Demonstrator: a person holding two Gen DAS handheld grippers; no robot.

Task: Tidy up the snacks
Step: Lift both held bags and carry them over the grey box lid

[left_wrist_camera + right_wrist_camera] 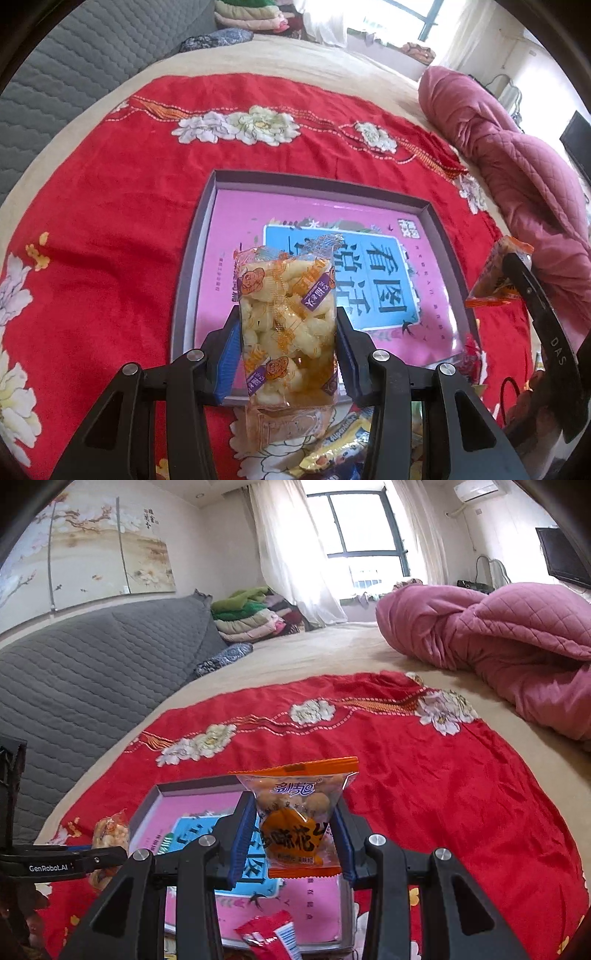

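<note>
Left gripper (288, 332) is clamped, jaws partly closed, on a clear crinkled puffed-snack packet (287, 325), long axis upright along the fingers, above the shallow grey tray (192, 266) with its glossy pink liner. Right gripper (293, 834) is likewise clamped on an orange-edged peanut packet (295, 812), sealed serrated end up, over the same tray on the red floral cloth (443, 794).

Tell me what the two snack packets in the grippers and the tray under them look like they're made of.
Puffed-snack packet: thin clear plastic film, glossy; the pale pieces show through and it crinkles.
Peanut packet: similar glossy film, clear at the top with orange print and serrated sealed edges.
Tray: probably cardboard, a grey box lid with thin folded walls and a shiny pink printed lining; reflections suggest lamination.
</note>
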